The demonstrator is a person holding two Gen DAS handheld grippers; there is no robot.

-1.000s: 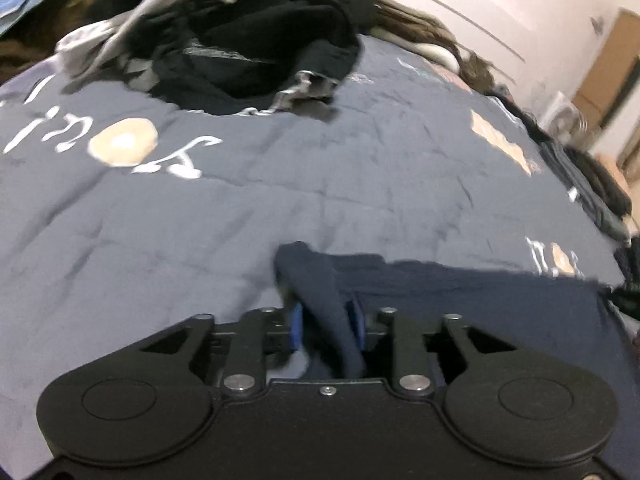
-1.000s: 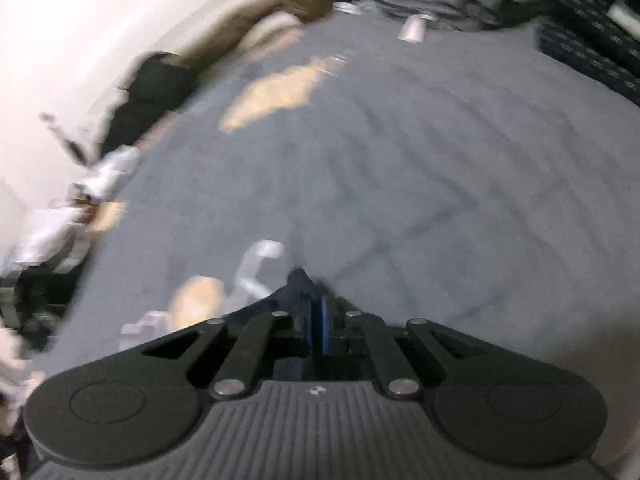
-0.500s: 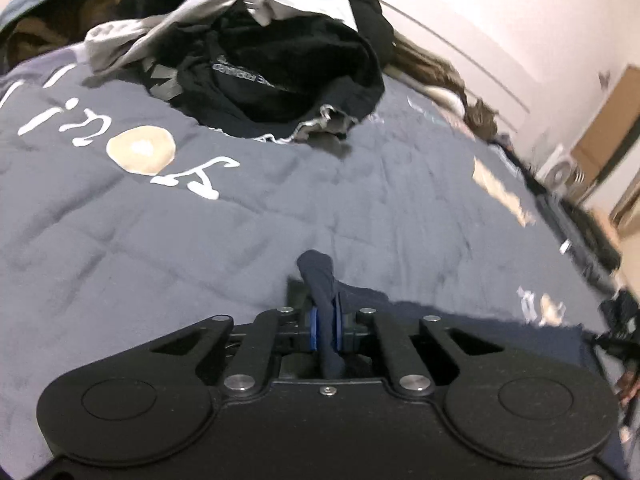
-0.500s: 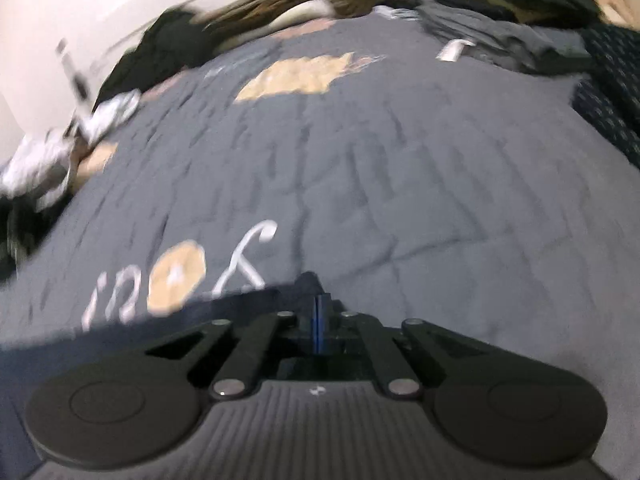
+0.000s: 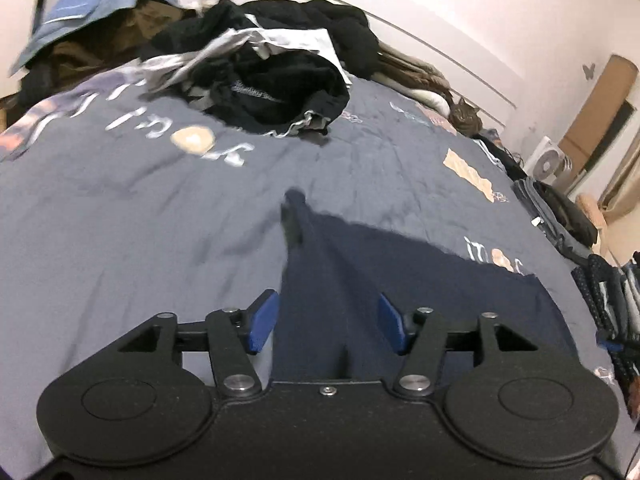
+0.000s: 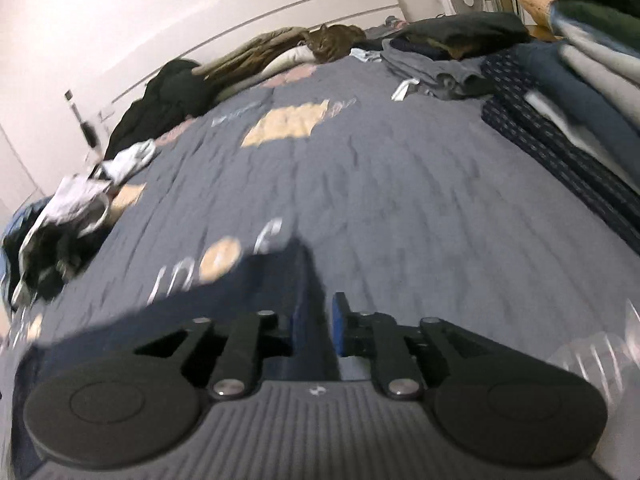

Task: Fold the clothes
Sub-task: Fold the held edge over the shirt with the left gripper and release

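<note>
- Our left gripper (image 5: 328,322) hangs over the bed (image 5: 120,220), fingers (image 5: 262,322) spread wide, released, a navy garment (image 5: 400,276) lying flat between them.
- Our right gripper (image 6: 316,326) has its fingers (image 6: 340,324) parted around that garment's corner (image 6: 296,264).
- Unfolded clothes (image 5: 272,80) pile at the bed's far edge; folded stacks (image 6: 568,92) line its right edge.

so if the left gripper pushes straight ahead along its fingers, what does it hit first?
The navy garment: it already lies between the open fingers of the left gripper, its bunched corner just ahead. Past that, the grey bedspread; the clothes pile looks well beyond, though depth is unclear.
</note>
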